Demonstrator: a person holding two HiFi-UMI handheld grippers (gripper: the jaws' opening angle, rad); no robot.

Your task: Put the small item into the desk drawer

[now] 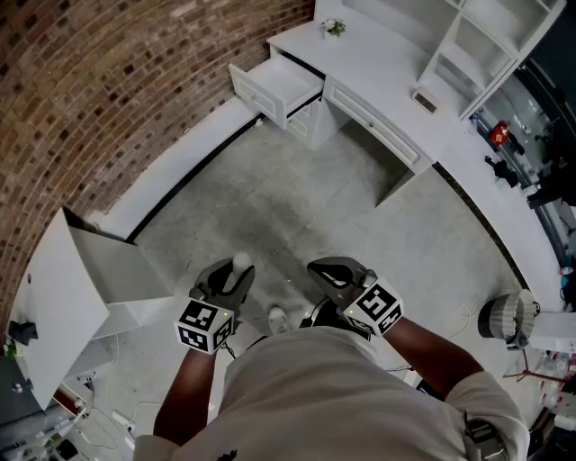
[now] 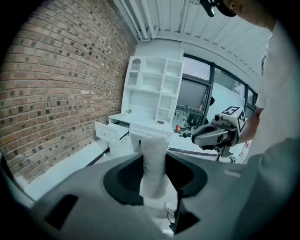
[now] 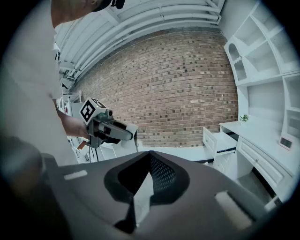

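Holding one white item, left gripper; right gripper empty; one drawer.

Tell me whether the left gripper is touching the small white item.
Touching. In the left gripper view the left gripper has both jaws pressed against the white item, no gap.

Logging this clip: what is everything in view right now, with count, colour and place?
brick wall: one, red-brown, left side
floor: one, grey, centre
desk: one, white, far end
drawer: one, white, pulled open at the desk's left end
shelf unit: one, white, on the desk
plant: one, green, on the desk top
cabinet: one, white, near left
small item: one, white, between the left jaws
left gripper: one, dark grey, shut on the small item
right gripper: one, dark grey, shut, empty
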